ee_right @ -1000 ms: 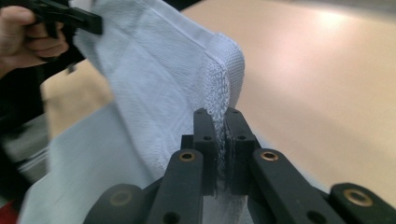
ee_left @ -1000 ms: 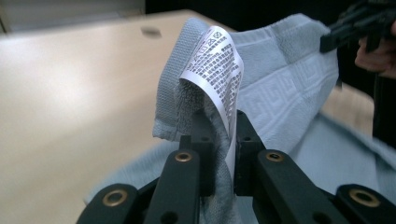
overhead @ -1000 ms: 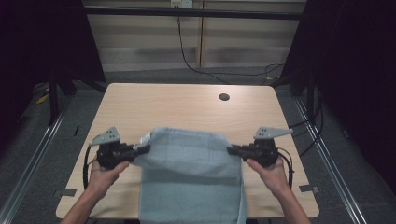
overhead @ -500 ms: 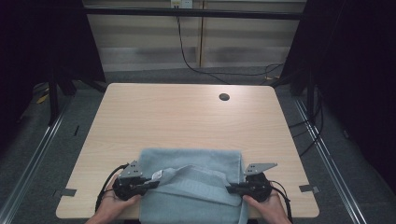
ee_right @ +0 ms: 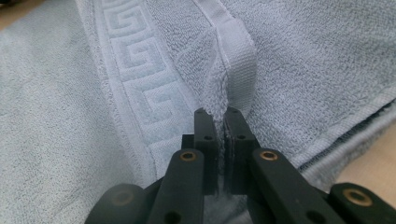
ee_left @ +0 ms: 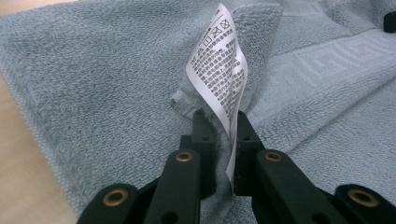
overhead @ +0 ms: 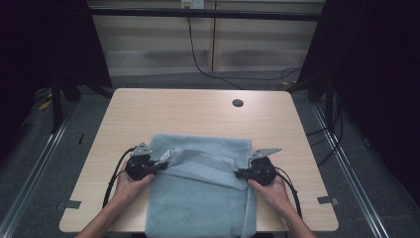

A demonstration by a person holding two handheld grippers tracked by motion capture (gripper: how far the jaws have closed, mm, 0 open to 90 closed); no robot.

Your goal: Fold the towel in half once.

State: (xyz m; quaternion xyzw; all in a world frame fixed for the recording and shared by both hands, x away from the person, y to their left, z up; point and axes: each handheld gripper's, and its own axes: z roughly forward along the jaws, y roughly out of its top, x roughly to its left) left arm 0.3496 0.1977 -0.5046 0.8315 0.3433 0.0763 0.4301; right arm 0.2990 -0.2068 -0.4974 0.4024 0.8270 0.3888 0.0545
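From the high view, a pale blue towel (overhead: pixel 200 191) lies on the near half of the table (overhead: pixel 198 116), its front edge hanging over the table's near side. The left gripper (overhead: pixel 157 166) and right gripper (overhead: pixel 238 174) each pinch a folded-over corner. In the left gripper view, the jaws clamp the towel's corner and its white care label (ee_left: pixel 219 60). In the right gripper view, the jaws squeeze a hemmed fold — key-pattern border (ee_right: pixel 140 70) beside it.
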